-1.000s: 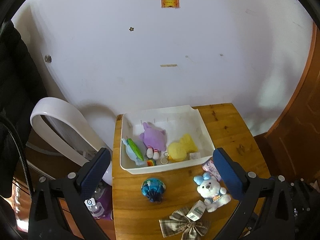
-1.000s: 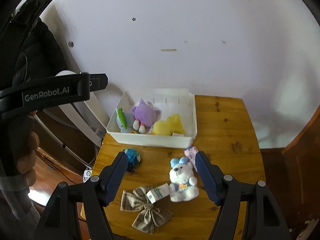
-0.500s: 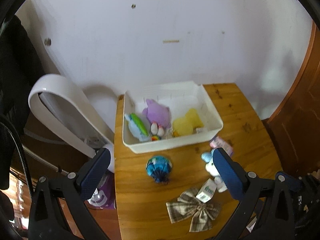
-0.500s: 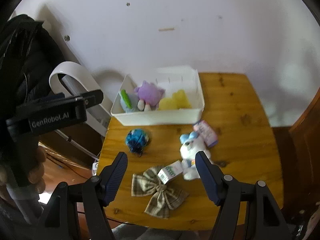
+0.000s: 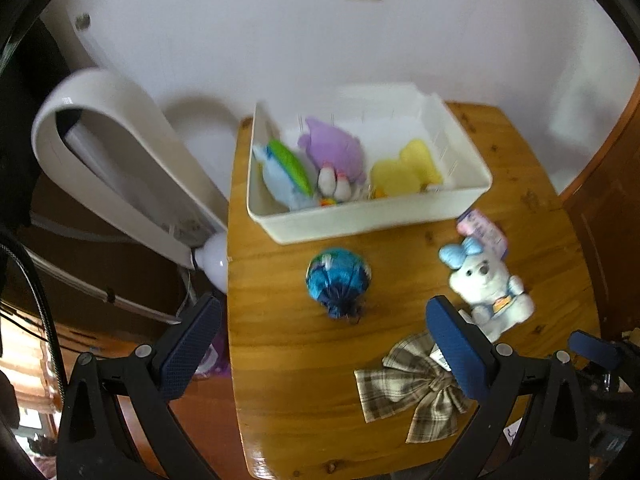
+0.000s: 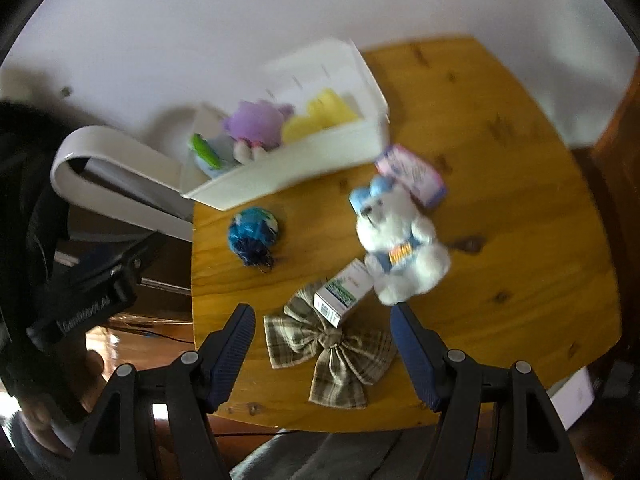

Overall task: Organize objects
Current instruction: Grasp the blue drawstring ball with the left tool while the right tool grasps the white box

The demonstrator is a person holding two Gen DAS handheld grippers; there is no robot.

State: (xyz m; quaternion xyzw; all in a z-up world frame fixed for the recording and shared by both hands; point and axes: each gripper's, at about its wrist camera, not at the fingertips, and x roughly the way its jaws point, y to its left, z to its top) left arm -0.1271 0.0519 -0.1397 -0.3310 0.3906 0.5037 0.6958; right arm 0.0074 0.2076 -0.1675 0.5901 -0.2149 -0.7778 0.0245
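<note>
A small wooden table [image 5: 288, 360] stands against a plain white wall [image 5: 320, 40] bearing a few small marks. To its left leans a white looped appliance [image 5: 108, 152], with a dark garment [image 6: 28, 168] hanging farther left. Brown wooden furniture [image 5: 608, 208] rises on the right.

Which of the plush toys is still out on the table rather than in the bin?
The white teddy bear with the blue bow; the purple, yellow and green-striped plush toys all lie inside the white bin.
</note>
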